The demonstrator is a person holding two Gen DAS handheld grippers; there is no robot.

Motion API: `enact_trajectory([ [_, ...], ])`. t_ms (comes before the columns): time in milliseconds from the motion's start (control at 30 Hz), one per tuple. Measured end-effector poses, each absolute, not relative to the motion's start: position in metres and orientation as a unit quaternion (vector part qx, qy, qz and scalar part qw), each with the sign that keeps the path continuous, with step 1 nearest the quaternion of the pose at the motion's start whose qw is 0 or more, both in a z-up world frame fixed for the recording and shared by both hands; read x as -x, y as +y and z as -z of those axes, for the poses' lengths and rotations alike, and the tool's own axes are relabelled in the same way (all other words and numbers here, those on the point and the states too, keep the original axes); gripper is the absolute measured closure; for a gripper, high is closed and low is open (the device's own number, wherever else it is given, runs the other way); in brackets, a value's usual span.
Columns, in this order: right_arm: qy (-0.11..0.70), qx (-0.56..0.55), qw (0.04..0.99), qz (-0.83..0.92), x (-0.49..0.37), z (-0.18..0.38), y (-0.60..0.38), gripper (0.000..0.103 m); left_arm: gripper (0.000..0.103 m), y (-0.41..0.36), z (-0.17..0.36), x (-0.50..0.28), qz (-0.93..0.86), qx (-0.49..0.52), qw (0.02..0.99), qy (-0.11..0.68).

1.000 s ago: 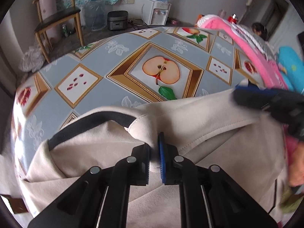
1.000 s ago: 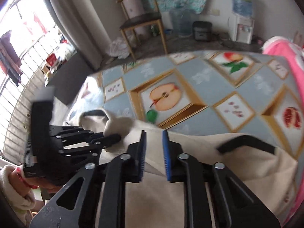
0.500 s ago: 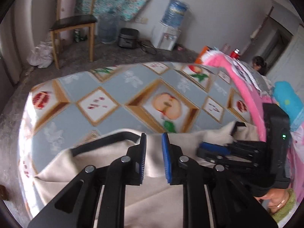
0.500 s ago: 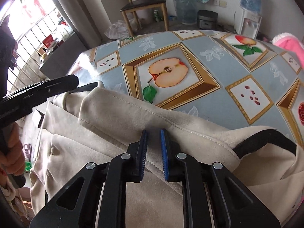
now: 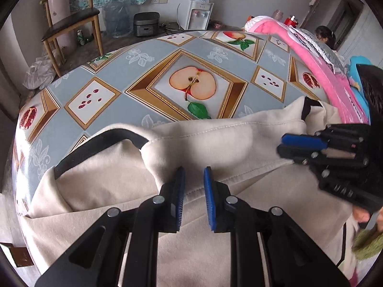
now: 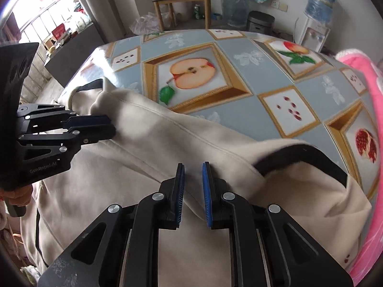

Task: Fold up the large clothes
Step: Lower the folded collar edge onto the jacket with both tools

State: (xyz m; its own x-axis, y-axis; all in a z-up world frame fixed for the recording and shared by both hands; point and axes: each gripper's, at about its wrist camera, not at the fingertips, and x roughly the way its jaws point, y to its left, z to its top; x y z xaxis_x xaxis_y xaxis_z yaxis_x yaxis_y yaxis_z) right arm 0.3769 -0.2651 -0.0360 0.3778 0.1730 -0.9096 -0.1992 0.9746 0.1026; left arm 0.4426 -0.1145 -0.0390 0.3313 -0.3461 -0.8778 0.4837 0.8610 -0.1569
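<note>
Cream fleece garment with black-trimmed openings (image 5: 215, 143) lies across the near half of the round table under a blue-grey oilcloth printed with fruit tiles (image 5: 115, 105); a thick folded band of it runs side to side, its far edge just short of the halved-apple print (image 5: 192, 86).

Left: left gripper (image 5: 193, 179) has a ridge of the cream fabric between its blue-padded fingers (image 5: 207, 191). The jaws have just been opening a little. A narrow gap shows, and the right wrist view has them nearly together on the band's left end (image 6: 100, 125), so the pinch looks loose but not gone. A black-edged opening (image 5: 100, 141) curls just left of it.

Right: right gripper (image 6: 192, 179) stands narrowly parted with the band's seam running up between the pads (image 6: 205, 191); the left wrist view shows it nipped on the fold's right end (image 5: 294, 143). Pinching cloth, I judge. A second black-trimmed opening (image 6: 299, 157) gapes just beside it.

Far right: pink padded bedding (image 5: 311, 67) crowds the table rim.

Risks, as judgement:
- slack left pinch lets the fleece slip out on the next lift, so the fold collapses on that side
- uneven pull between the two ends skews the crease
- thick bunched layers trap a wrinkle
- right end dragged onto the pink bedding, snagging there
</note>
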Motion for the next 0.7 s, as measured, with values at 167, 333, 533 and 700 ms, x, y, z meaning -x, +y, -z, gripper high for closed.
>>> enact_trajectory([
  [167,0.509,-0.195,0.832,-0.105,-0.37,0.015,-0.334,0.073,0.086,-0.116,0.04,-0.439,0.252,-0.071,0.817,0.514],
  [333,0.536,-0.278,0.792,-0.093,-0.369,0.029,-0.36,0.062,0.086,-0.117,0.04,-0.436,0.248,-0.076,0.82,0.509],
  [533,0.562,-0.25,0.781,-0.114,-0.375,0.048,-0.34,0.089,0.086,-0.114,0.04,-0.435,0.248,-0.062,0.82,0.511],
  [700,0.565,-0.195,0.797,-0.085,-0.384,0.048,-0.336,0.092,0.086,-0.12,0.039,-0.426,0.255,-0.069,0.814,0.518],
])
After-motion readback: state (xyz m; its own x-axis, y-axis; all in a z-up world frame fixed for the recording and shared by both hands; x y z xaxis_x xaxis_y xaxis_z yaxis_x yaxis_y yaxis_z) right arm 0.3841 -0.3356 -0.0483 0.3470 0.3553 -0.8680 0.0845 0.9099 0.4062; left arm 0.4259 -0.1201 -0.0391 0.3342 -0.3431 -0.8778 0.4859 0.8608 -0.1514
